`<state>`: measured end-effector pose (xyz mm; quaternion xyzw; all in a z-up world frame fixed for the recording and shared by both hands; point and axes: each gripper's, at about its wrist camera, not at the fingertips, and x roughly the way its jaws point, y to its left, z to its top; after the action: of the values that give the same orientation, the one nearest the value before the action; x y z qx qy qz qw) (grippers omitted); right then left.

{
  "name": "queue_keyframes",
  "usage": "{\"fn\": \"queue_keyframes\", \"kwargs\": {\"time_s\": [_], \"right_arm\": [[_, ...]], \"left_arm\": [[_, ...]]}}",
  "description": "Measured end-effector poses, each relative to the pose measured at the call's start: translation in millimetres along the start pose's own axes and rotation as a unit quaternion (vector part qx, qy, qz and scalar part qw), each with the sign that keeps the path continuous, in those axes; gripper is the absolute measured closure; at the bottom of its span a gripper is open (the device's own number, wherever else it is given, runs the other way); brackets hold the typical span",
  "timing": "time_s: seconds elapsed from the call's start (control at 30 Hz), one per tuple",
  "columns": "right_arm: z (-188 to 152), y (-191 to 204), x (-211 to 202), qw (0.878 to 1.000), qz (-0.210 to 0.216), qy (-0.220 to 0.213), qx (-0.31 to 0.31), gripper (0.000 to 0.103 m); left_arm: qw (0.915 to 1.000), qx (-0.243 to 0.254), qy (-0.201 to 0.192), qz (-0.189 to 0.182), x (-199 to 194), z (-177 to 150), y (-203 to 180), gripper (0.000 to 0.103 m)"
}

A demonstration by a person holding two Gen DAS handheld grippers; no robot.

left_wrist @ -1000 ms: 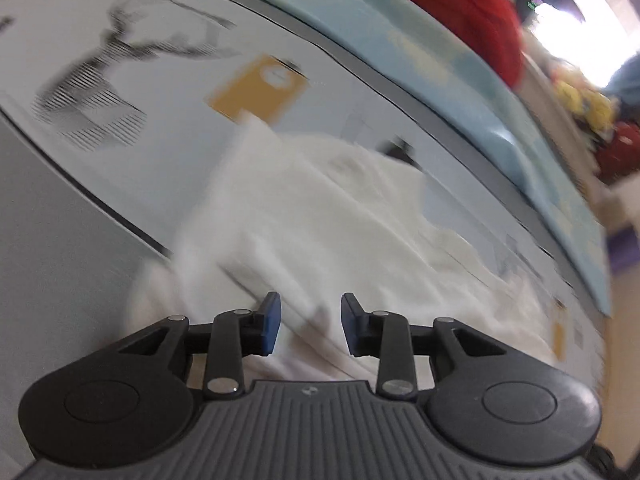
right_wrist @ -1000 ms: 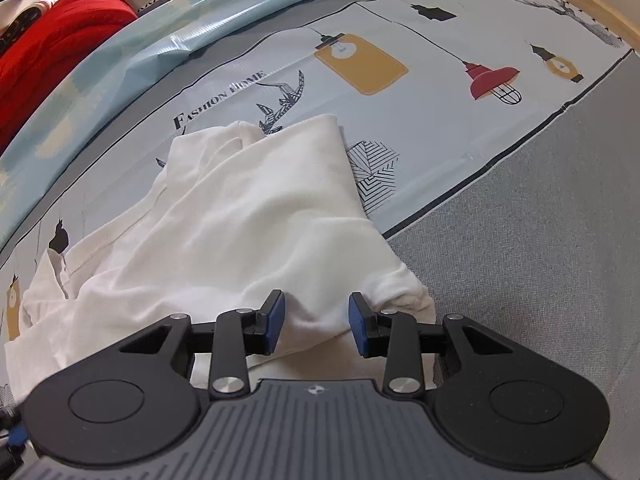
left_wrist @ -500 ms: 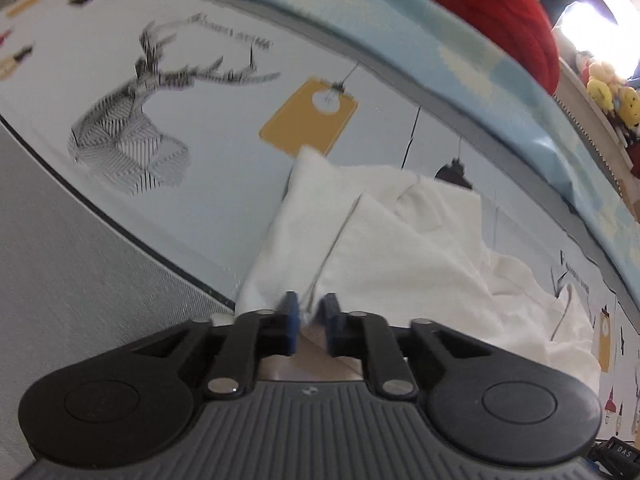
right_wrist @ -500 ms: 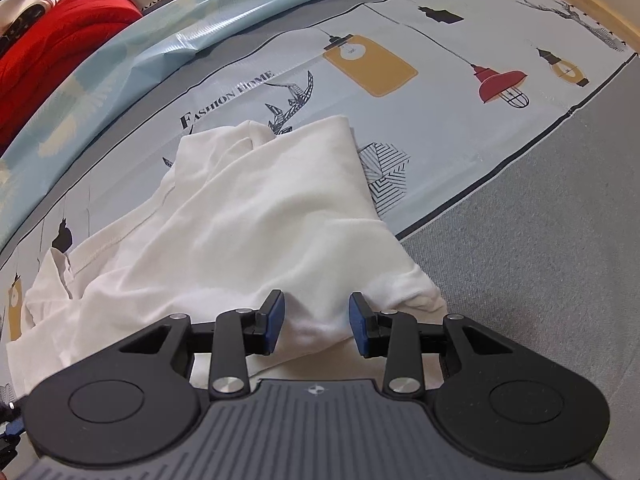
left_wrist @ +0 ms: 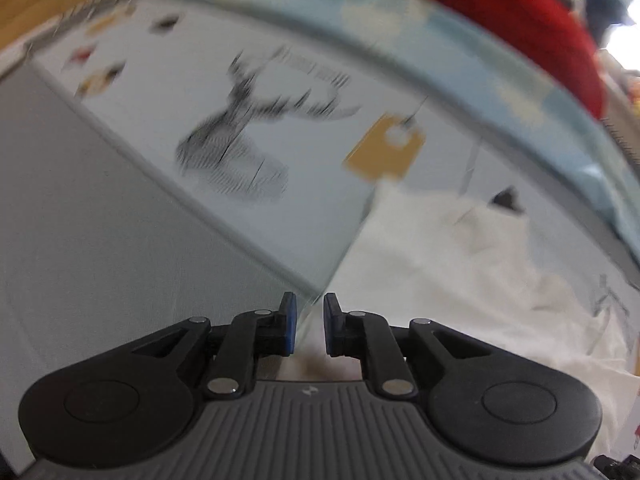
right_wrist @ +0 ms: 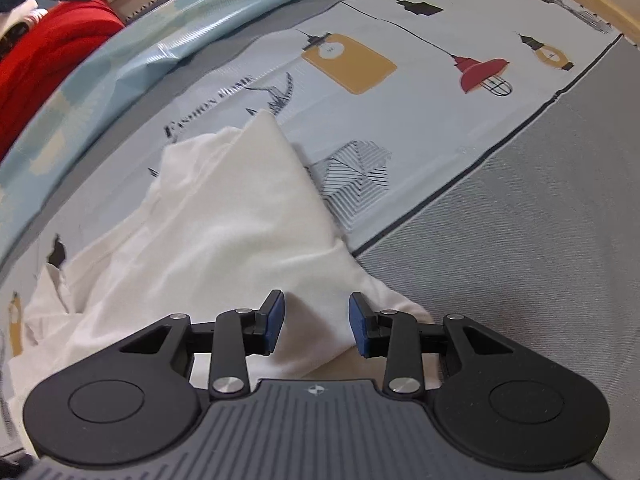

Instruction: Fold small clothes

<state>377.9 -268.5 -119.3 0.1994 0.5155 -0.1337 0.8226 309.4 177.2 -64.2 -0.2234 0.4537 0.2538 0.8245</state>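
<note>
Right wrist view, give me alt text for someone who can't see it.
A crumpled white garment lies on a pale printed cloth, its near edge between the open fingers of the right gripper, which do not pinch it. Printed lamps and lettering show on the cloth, grey fabric lies to the right, and something red sits at the far left.

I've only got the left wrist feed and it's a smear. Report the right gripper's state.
Observer: The right gripper is open, its pads either side of a raised fold of the white garment.
Operator: Give me the garment's near corner.
Observer: That corner lies past the dark border line, on the plain grey fabric.
Operator: Name the print beside its far tip.
Observer: A striped geometric figure, right against the garment's right edge.
</note>
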Motion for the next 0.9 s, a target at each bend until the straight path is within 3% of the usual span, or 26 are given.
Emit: {"fn": "queue_keyframes", "kwargs": {"time_s": [0.07, 0.17, 0.27, 0.4, 0.5, 0.57, 0.63, 0.73, 0.8, 0.9], "right_arm": [[0, -5, 3, 1.0, -0.014, -0.002, 0.01, 0.07], [0, -10, 3, 0.999, -0.027, -0.01, 0.02, 0.072], [0, -13, 2, 0.998, -0.05, -0.019, 0.021, 0.07], [1, -17, -8, 0.997, -0.047, -0.039, 0.036, 0.07], [2, -7, -17, 0.998, -0.025, -0.056, 0.004, 0.068], [-1, -9, -10, 1.0, -0.006, -0.026, 0.008, 0.063], [-6, -16, 1, 1.0, -0.018, 0.005, 0.014, 0.063], [-11, -21, -3, 0.999, -0.042, 0.016, 0.02, 0.063], [-13, -17, -25, 1.0, -0.017, -0.004, 0.018, 0.063], [-19, 1, -63, 0.998, -0.004, -0.061, -0.032, 0.063]], "left_arm": [[0.9991, 0.012, -0.009, -0.04, -5, 1, -5, 0.089], [0.9934, 0.014, 0.07, -0.09, 19, -4, -10, 0.086], [0.9894, 0.018, 0.13, -0.062, 46, -14, -6, 0.089], [0.9912, 0.058, 0.093, -0.075, 30, -9, -15, 0.084], [0.9899, 0.121, 0.049, -0.054, 20, -11, -28, 0.073], [0.9855, 0.151, 0.065, -0.04, 29, -19, -32, 0.072], [0.9837, 0.153, 0.087, -0.037, 38, -24, -31, 0.072], [0.9824, 0.162, 0.083, -0.044, 26, -30, -31, 0.072], [0.9819, 0.168, 0.072, -0.05, 13, -33, -28, 0.072], [0.9789, 0.187, 0.057, -0.06, -8, -42, -26, 0.072]]}}
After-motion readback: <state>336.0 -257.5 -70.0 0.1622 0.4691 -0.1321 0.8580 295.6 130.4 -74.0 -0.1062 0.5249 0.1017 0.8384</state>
